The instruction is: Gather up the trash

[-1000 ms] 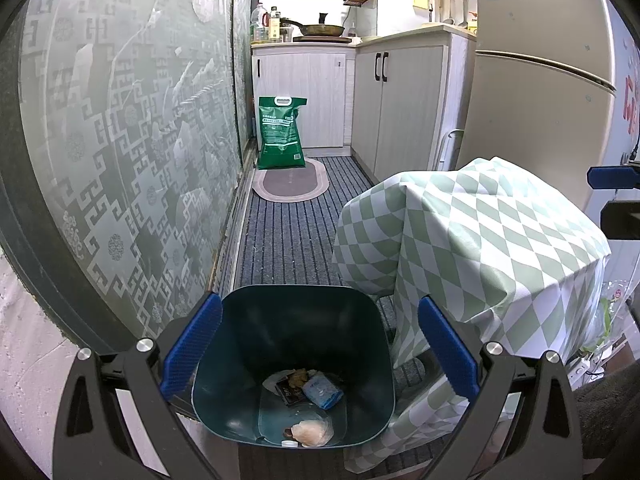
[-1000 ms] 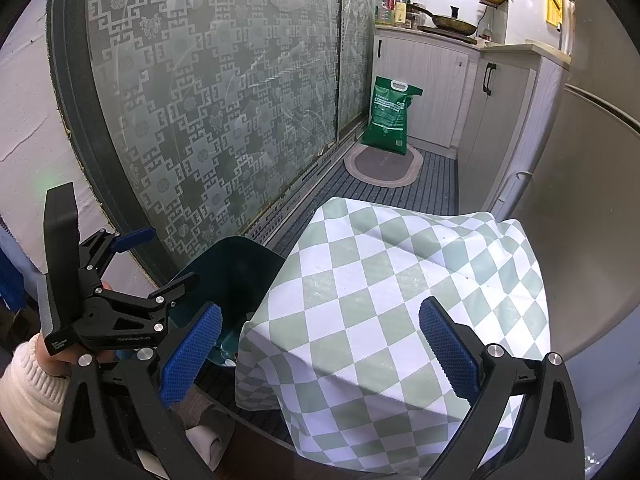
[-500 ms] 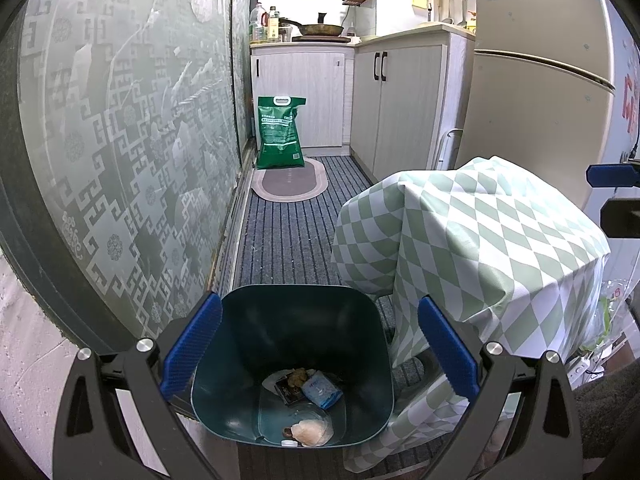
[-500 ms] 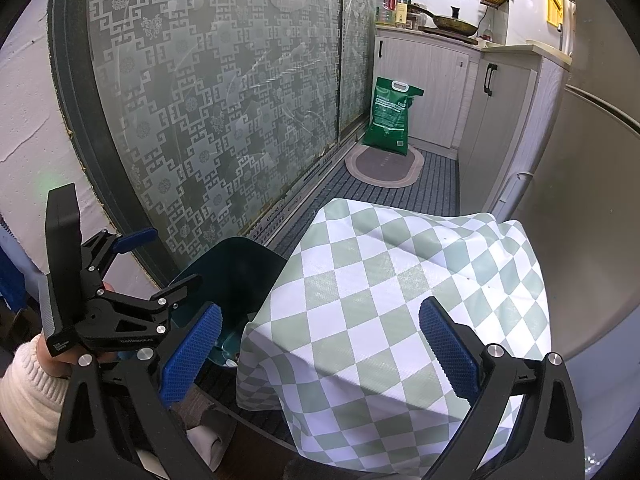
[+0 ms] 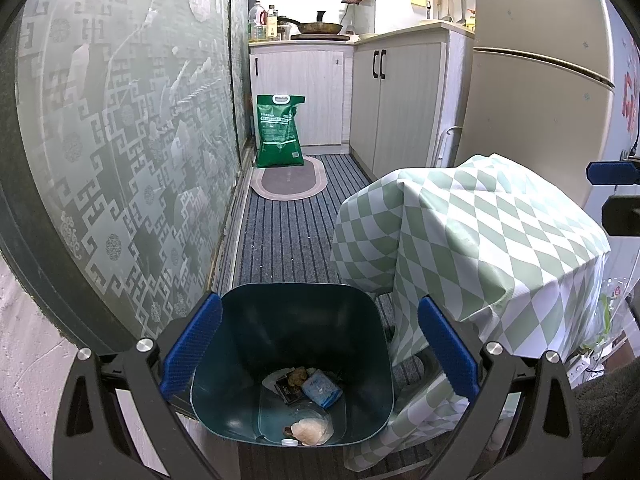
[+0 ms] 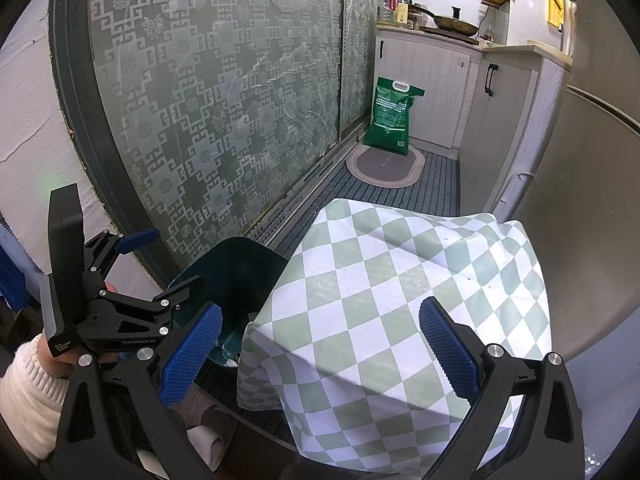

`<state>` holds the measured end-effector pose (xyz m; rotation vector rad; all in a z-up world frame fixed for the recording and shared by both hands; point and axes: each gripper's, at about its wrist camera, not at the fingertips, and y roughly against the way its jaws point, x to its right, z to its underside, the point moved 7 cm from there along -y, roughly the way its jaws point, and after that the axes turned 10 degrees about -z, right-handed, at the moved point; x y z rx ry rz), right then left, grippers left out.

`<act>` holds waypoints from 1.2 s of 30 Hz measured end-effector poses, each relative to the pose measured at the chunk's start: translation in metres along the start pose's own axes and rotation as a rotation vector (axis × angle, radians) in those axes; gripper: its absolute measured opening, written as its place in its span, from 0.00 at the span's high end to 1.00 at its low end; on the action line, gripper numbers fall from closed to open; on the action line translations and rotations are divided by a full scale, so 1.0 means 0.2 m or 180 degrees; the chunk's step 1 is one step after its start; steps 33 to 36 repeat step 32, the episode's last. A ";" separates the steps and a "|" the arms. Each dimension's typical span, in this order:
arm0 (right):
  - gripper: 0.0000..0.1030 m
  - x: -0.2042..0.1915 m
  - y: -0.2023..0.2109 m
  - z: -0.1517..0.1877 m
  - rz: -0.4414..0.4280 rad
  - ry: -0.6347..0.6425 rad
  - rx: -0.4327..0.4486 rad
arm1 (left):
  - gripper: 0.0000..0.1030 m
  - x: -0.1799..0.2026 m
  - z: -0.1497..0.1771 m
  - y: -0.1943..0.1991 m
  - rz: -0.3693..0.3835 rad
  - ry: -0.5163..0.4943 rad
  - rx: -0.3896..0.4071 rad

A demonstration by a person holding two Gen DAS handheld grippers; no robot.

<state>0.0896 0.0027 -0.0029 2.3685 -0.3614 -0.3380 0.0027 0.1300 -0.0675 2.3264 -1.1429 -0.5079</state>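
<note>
Teal plastic bin point(image 5: 292, 344) sits on the floor between the frosted glass door point(image 5: 120, 140) and the desk under its green-and-white checked cloth point(image 5: 492, 240), touching the cloth's hanging edge. Nothing has shifted over the last second: the left tongs point(image 5: 320, 350) hover over the bin's mouth with jaws spread wide and empty, and the trash lies at the bottom, a blue packet point(image 5: 321, 389), a dark wrapper point(image 5: 289, 391), a brownish lump point(image 5: 298, 376) and a pale crumpled wad point(image 5: 310, 431). The right tongs point(image 6: 320, 354) hang above the checked cloth, equally wide and holding nothing. No litter shows on the cloth top or the striped carpet point(image 5: 288, 232), so the collecting looks done or paused; any further piece would have to lie out of view.
</note>
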 end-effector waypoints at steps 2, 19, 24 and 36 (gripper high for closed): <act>0.03 0.00 0.00 0.00 0.0000 -0.0002 0.0001 | 0.03 0.00 0.00 0.00 0.0002 0.0002 -0.0002; 0.03 0.00 0.00 0.00 -0.0001 -0.0005 0.0003 | 0.03 0.00 0.01 -0.01 0.0024 0.0018 -0.0019; 0.03 0.00 0.00 0.00 -0.0002 -0.0004 0.0003 | 0.03 0.00 0.02 0.00 0.0022 0.0034 0.0004; 0.03 0.00 0.00 0.00 -0.0005 -0.0004 0.0005 | 0.03 -0.03 0.01 -0.01 0.0043 0.0087 -0.0056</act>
